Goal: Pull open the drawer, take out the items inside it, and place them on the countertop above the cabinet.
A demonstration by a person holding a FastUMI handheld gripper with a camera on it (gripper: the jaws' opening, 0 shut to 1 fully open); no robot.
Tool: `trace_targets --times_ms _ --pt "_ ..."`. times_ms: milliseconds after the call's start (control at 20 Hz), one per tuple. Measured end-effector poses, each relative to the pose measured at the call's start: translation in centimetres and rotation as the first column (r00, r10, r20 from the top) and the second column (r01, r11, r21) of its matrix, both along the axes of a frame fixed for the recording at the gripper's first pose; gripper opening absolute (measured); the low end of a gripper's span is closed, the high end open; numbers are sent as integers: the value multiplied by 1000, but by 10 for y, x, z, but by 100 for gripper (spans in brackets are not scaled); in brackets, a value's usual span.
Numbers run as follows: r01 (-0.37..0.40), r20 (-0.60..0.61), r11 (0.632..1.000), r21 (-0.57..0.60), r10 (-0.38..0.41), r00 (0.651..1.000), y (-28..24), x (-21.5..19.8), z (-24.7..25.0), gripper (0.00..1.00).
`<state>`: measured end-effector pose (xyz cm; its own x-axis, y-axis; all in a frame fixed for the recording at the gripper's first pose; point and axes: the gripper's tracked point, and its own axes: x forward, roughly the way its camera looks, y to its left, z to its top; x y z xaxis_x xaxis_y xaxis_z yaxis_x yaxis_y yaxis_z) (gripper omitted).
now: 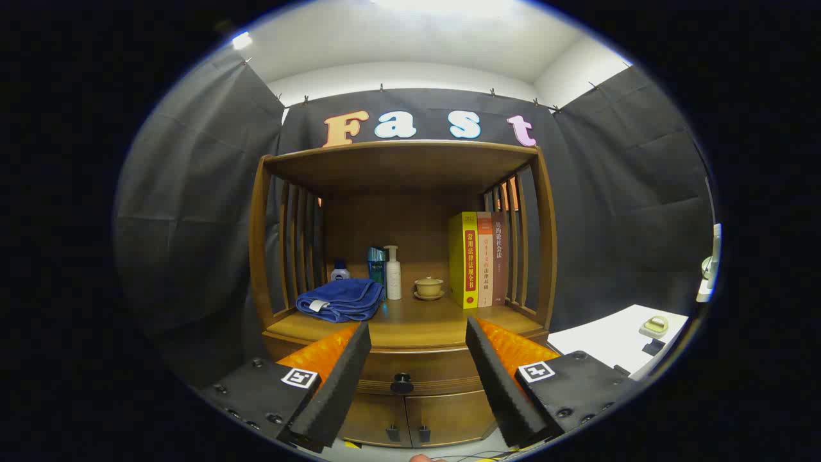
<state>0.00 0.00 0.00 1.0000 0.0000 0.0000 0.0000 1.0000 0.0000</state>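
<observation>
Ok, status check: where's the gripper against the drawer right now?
Gripper open, empty, fingers apart. Drawer shut, its black knob ahead between the fingers, untouched. Nothing blocking the knob; countertop holds towel, bottles, cup, books.

Drawer knob [402,383] between spread fingers [337,378], countertop [410,324] above, towel [340,299] left, books [478,260] right

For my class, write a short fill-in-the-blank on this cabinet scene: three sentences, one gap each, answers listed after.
1. The tool hangs ahead of the cabinet with its fingers ____, nothing between them.
2. The drawer with the black knob is ____.
3. On the countertop, the folded towel is ____ in colour, left of the pump bottle and lidded cup.

Missing words: open; closed; blue
</observation>
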Motion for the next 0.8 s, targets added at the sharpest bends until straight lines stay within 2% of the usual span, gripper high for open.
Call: trace_targets --times_ms 800 --pt "0 -5 1000 -12 0 1000 -2 3 -1 98"
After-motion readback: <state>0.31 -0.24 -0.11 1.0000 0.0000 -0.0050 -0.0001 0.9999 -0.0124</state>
